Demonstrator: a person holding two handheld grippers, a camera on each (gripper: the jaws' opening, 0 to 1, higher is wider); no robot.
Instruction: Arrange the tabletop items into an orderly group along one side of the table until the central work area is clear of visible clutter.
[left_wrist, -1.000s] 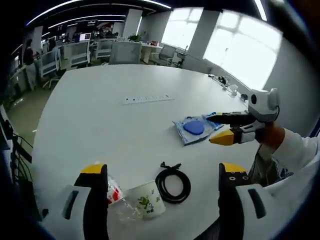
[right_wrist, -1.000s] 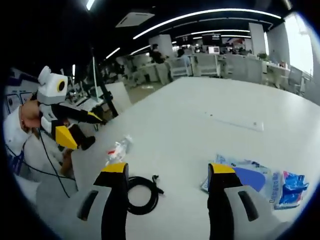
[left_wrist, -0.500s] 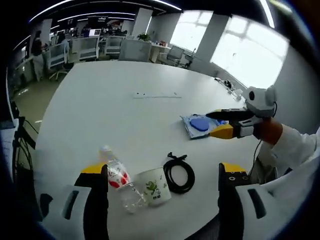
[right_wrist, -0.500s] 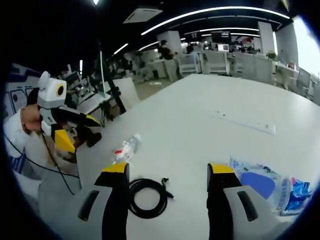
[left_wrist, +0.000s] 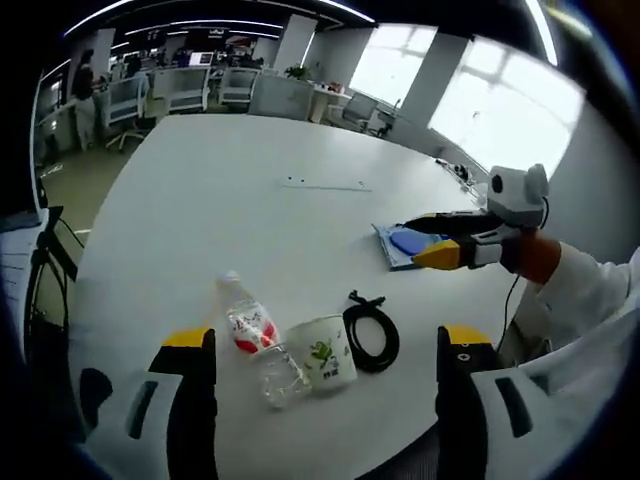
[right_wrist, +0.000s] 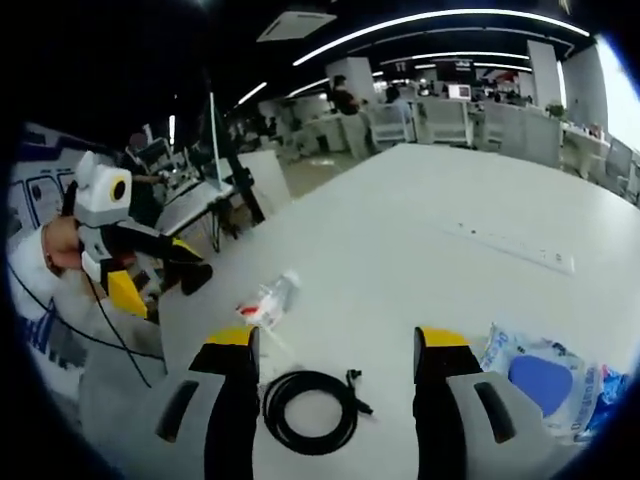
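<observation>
Both grippers, left (left_wrist: 315, 345) & right (right_wrist: 330, 340), hang wide open, empty, above bottle (left_wrist: 243, 320), cup (left_wrist: 326, 352), cable (left_wrist: 372, 336); nothing grouped yet.

Both grippers have drawn back from the white table (left_wrist: 200, 190). The left gripper (left_wrist: 325, 350) now holds the bottle (left_wrist: 252, 338) and paper cup (left_wrist: 328, 352) fully between its spread jaws; the right gripper (right_wrist: 335, 345) frames the black cable coil (right_wrist: 310, 410).
</observation>
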